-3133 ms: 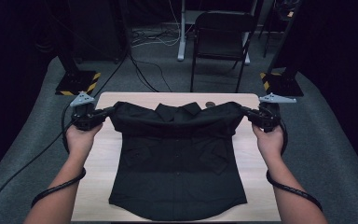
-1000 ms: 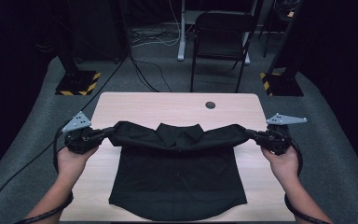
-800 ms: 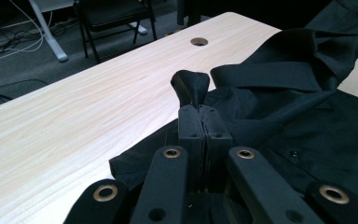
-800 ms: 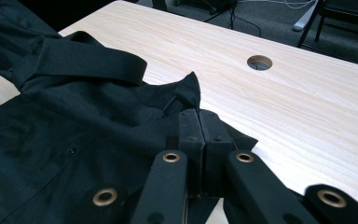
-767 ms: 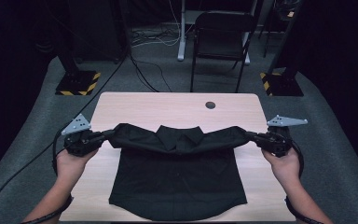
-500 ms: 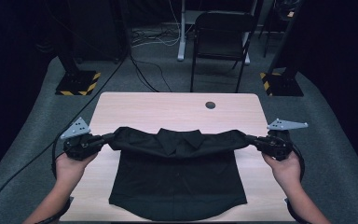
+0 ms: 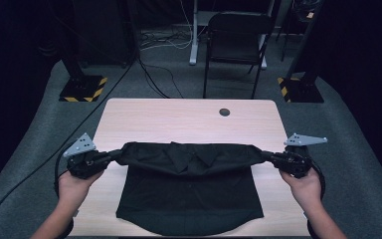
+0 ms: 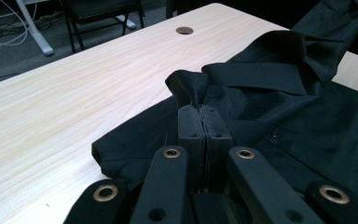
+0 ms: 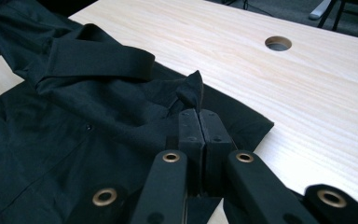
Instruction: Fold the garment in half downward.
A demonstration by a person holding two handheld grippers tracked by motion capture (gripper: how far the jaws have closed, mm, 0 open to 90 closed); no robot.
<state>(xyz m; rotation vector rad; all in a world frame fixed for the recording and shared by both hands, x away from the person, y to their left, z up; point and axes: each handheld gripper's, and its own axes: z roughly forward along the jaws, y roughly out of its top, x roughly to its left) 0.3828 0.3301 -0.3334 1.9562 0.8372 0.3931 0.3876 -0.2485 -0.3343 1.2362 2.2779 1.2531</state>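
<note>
Item: black shirt [image 7: 189,199], button-front with collar, lying on the near half of a pale wood table [image 7: 179,117]. Lower body flat on the table; the top edge is gathered into a roll stretched left to right between the grippers.

Handling, as judged: light, soft, limp cloth; it sags and creases, slides easily on the wood, and is not fragile. Best taken at the shoulder corners, a pinch of fabric at each end.

Left gripper [image 7: 110,156]: jaws clenched on a tuft of the shirt's left end. Right gripper [image 7: 267,156]: jaws clenched on a tuft of the right end.

High view: whole span, hem, both hands, a chair [image 7: 236,40] beyond the far edge. Gripper views: the pinched fabric peaks [image 8: 189,88] [image 9: 191,91], the collar band, a small button, the table's cable hole [image 9: 278,43].
</note>
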